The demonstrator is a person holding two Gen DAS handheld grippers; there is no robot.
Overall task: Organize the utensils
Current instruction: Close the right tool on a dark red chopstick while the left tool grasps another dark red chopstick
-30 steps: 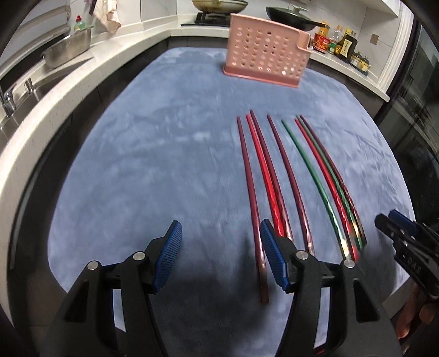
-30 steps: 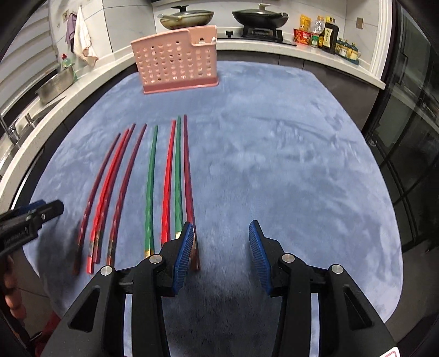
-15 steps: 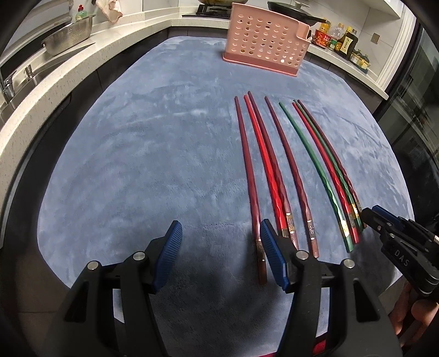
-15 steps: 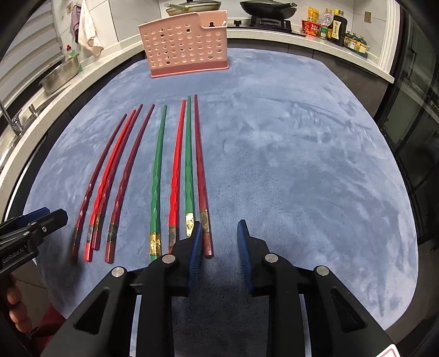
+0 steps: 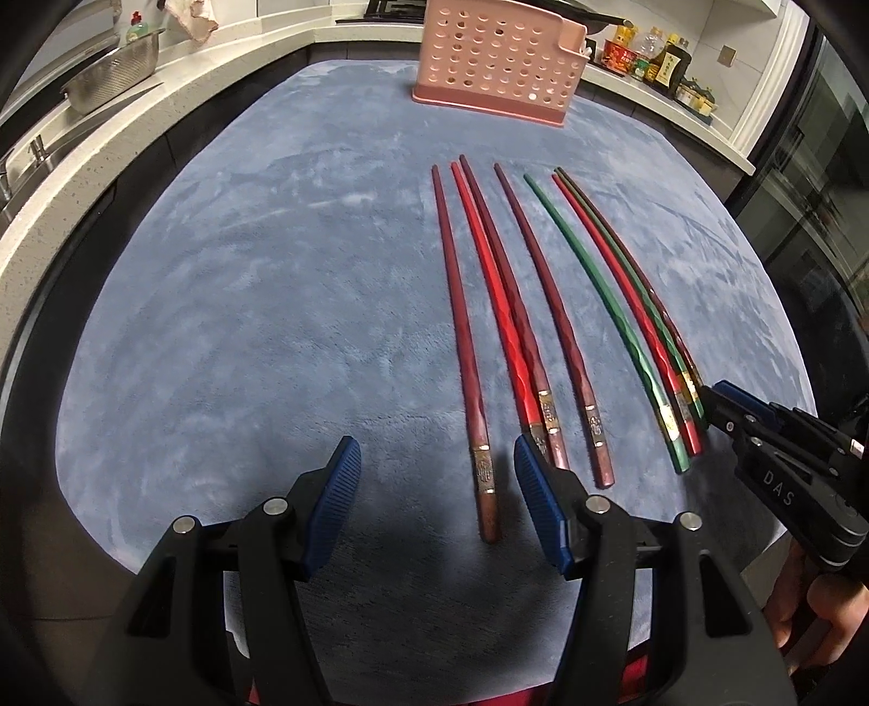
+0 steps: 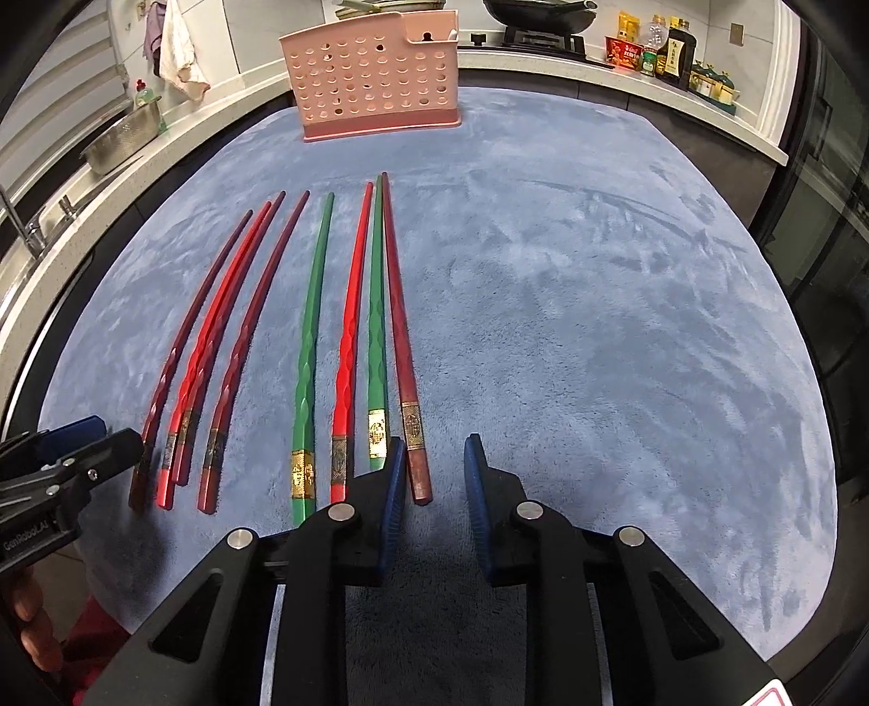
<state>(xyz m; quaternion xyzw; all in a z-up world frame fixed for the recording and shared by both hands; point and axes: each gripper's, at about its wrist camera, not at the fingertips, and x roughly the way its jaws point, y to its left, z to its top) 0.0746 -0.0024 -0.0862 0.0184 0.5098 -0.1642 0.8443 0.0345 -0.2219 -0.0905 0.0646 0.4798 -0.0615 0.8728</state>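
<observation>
Several chopsticks lie side by side on a blue-grey mat [image 5: 244, 304]: dark red, bright red and green ones, thick ends toward me. A pink perforated utensil holder [image 5: 497, 62] stands at the mat's far end, also in the right wrist view [image 6: 375, 81]. My left gripper [image 5: 437, 461] is open and empty, its jaws straddling the handle end of the leftmost dark red chopstick [image 5: 461, 347]. My right gripper [image 6: 432, 461] is open and empty, its jaws around the handle end of the rightmost dark red chopstick [image 6: 399, 336]. A green chopstick [image 6: 377, 326] lies just left of it.
A white counter curves around the mat. A steel colander [image 5: 108, 68] and a sink tap sit at left. A stove with a pan [image 6: 537, 13] and sauce bottles [image 6: 657, 51] stand at the back right. Dark glass doors are at right.
Both grippers have pulled back toward the chopsticks' handle ends. The right gripper's jaws narrowed, then spread slightly. The chopsticks have not moved.
</observation>
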